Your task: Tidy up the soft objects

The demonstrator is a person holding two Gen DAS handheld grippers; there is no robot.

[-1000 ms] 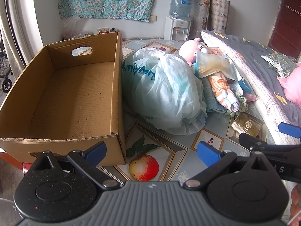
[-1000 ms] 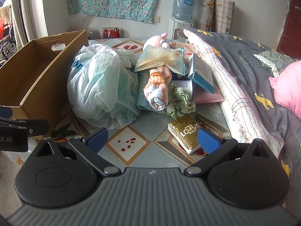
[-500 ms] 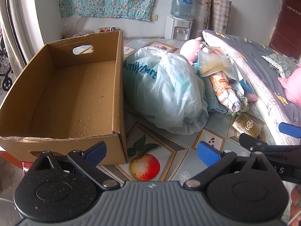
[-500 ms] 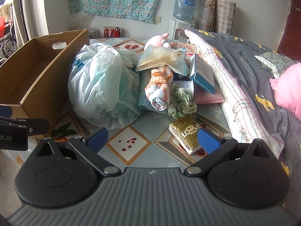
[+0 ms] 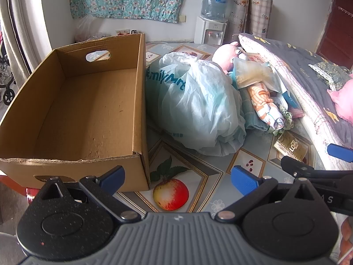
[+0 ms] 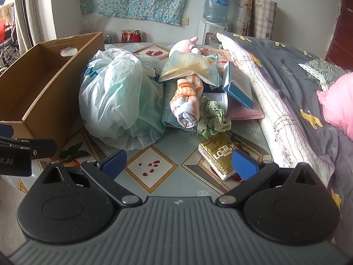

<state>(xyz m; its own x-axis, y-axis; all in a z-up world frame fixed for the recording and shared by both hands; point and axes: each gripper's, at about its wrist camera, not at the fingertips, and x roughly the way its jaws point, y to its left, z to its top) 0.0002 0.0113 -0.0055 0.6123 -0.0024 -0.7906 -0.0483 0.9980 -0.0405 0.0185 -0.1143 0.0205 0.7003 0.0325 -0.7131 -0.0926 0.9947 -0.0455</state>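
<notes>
An empty cardboard box [image 5: 72, 114] [image 6: 44, 84] stands at the left of the table. Beside it lies a bulging pale plastic bag [image 5: 198, 106] [image 6: 117, 101]. Right of the bag a heap holds a rolled orange-striped towel [image 6: 187, 99] [image 5: 264, 101], a teal folded cloth [image 6: 169, 112], a green scrunchie [image 6: 211, 119], a pink plush toy [image 6: 183, 44] [image 5: 225, 55] and a flat packet [image 6: 189, 66]. My left gripper [image 5: 177, 176] is open, low over the table's near edge in front of the box corner. My right gripper [image 6: 178, 165] is open, held short of the heap.
A gold pack [image 6: 220, 154] lies right in front of the right gripper. A blue-edged booklet [image 6: 238, 84] leans on a rolled quilt [image 6: 286, 88] along the right. A pink pillow [image 6: 339, 106] sits far right. A water dispenser [image 5: 211, 26] stands by the back wall.
Both grippers have crept slightly forward toward the bag and the heap. Nothing on the table has moved and both stay open.
</notes>
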